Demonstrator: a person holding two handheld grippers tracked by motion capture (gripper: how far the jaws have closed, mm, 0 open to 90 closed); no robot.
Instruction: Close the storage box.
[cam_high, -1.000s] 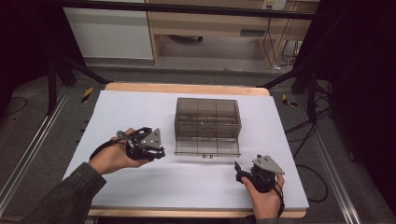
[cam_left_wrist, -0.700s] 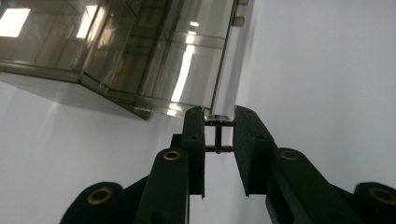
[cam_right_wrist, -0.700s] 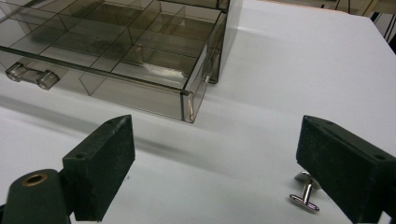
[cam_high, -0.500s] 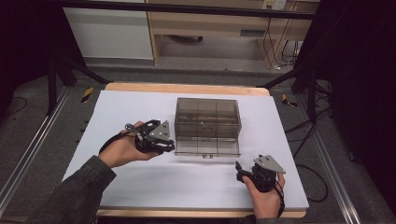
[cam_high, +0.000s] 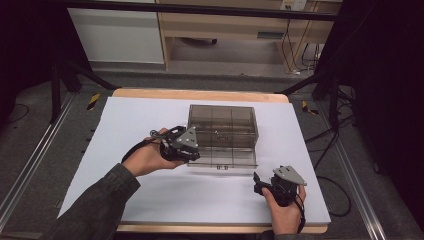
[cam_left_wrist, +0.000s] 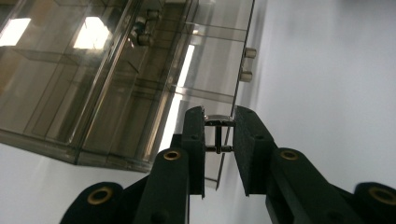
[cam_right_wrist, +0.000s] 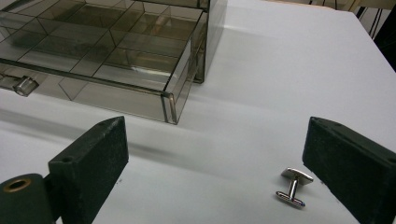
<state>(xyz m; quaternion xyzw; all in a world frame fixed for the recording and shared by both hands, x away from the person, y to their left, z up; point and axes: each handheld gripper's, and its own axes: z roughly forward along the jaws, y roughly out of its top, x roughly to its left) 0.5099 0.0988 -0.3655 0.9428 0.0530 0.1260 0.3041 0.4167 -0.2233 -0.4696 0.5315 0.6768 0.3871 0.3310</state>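
A smoky clear drawer box (cam_high: 222, 130) stands mid-table, its bottom drawer (cam_right_wrist: 116, 60) pulled out to show several compartments. My left gripper (cam_high: 194, 151) is at the box's front left corner, shut on a small silver cufflink (cam_left_wrist: 218, 135) pinched between its pads (cam_left_wrist: 218, 116). The drawer front and its knobs (cam_left_wrist: 247, 63) lie just beyond. My right gripper (cam_high: 257, 185) rests near the front right of the table. Its jaws (cam_right_wrist: 215, 128) have just been opening and stand wide. A second silver cufflink (cam_right_wrist: 292, 186) lies on the sheet between them, close to the right pad, untouched.
A white sheet (cam_high: 150, 115) covers the wooden table. The drawer's knob (cam_right_wrist: 24, 85) sticks out toward the front. Beyond the table stand a wooden cabinet (cam_high: 225, 30) and black frame bars. Cables (cam_high: 340, 150) trail on the floor at the right.
My left hand has carried its gripper to the right, up against the box's front left corner. The right hand has stayed in place.
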